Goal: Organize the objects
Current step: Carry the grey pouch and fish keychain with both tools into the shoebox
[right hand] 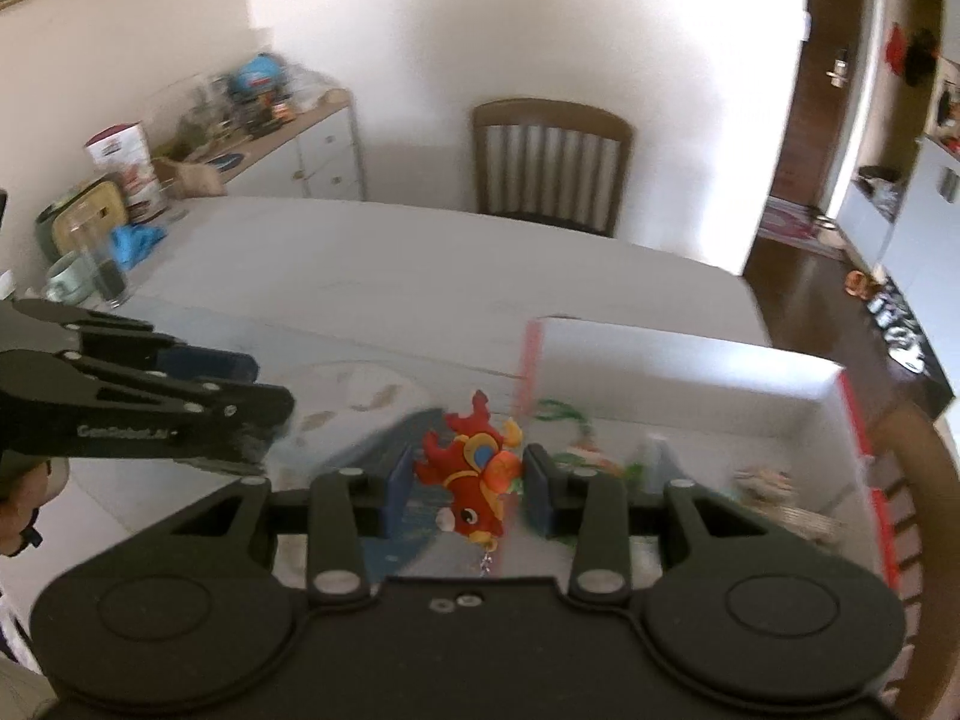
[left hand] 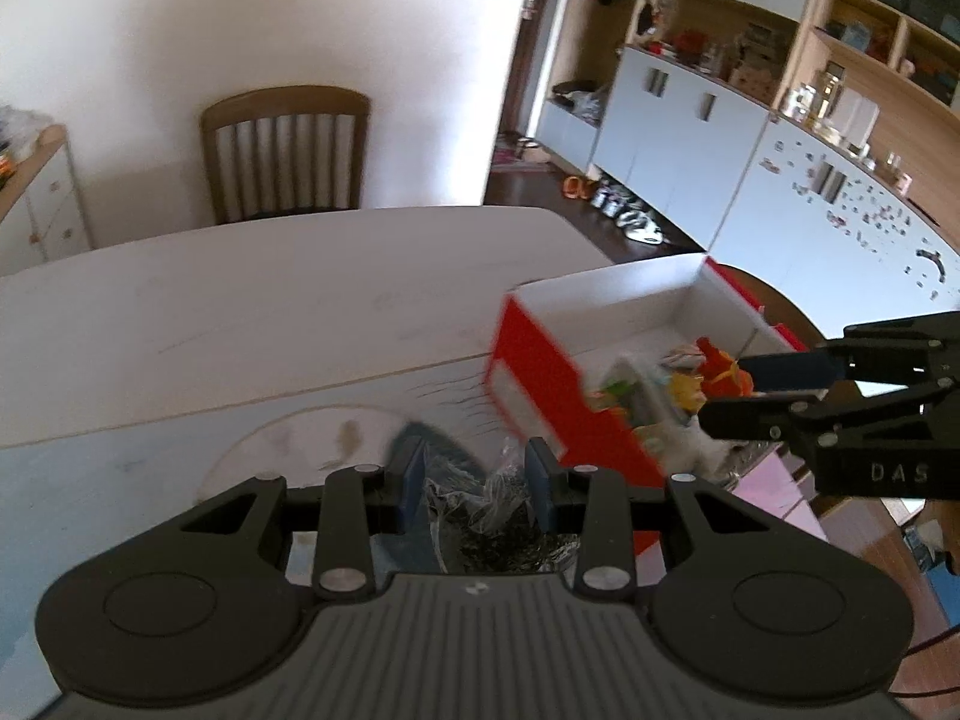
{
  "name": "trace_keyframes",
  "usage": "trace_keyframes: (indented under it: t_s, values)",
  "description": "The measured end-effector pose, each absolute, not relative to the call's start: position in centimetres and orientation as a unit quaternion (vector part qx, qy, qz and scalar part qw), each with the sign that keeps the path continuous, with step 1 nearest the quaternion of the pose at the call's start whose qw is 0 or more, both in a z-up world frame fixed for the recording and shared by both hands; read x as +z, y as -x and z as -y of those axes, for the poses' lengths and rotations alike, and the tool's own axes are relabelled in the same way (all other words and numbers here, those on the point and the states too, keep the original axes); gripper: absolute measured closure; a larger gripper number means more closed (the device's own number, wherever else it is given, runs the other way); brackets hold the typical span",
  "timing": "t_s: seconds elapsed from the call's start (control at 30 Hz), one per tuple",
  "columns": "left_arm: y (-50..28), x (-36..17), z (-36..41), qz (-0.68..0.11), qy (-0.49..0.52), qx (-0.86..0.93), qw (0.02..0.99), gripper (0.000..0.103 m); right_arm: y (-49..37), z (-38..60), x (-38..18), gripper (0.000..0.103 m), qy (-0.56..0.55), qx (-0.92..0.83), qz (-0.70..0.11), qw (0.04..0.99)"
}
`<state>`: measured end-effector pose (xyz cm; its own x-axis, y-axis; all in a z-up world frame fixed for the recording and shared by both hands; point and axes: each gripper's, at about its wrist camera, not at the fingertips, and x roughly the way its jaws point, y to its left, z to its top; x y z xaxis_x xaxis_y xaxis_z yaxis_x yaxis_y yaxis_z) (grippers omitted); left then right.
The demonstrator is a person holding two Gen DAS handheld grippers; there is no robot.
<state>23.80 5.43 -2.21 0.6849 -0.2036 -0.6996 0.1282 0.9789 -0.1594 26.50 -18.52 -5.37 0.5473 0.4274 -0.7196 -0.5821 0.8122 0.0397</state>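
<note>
White walls and a wooden chair [right hand: 551, 165] stand behind the pale table [left hand: 270, 300], where an open red-and-white box [right hand: 690, 372] holding small toys sits near its right edge. Left gripper [left hand: 477, 480] has its fingers narrowed on a crinkled clear plastic packet [left hand: 480, 498] above the table. Right gripper [right hand: 468, 480] has its fingers clamped on a red plush toy [right hand: 471, 474], just beside the box's left wall.
</note>
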Motion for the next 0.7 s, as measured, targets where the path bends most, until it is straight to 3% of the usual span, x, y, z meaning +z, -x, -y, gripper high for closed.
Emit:
trace_keyframes:
  t_s: [0.7]
  values:
    - [-32.8, -5.9, 10.2, -0.404, -0.025, -0.148, 0.902, 0.068, -34.7, 31.8, -9.8, 0.065, 0.088, 0.198, -0.406, 0.888]
